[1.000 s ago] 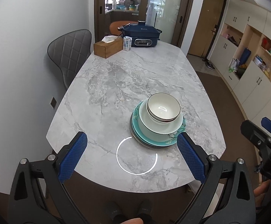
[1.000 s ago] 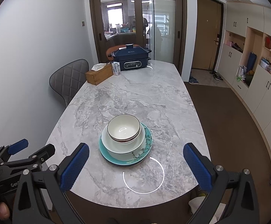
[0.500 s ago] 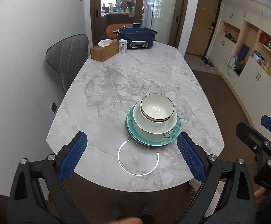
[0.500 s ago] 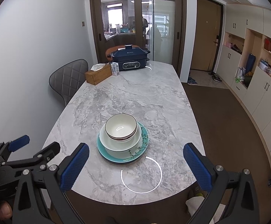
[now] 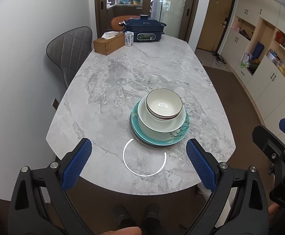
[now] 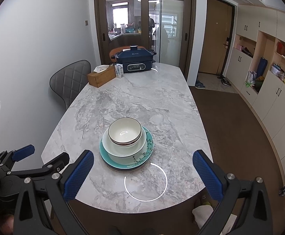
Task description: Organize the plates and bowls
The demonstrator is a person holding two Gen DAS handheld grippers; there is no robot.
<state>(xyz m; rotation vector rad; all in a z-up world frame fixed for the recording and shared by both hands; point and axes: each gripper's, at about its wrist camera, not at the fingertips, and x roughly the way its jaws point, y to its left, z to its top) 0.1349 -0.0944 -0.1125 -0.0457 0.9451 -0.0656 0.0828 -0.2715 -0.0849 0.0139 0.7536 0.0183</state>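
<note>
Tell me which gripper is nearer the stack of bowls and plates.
Hard to call, perhaps the left. The left gripper hangs open before the table edge with the stack slightly to its right; the right gripper, also open, has it slightly to its left.

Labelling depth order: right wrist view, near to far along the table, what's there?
Right gripper → stack of plates and bowls → tissue box → small carton → blue electric cooker, at the table's far end.
</note>
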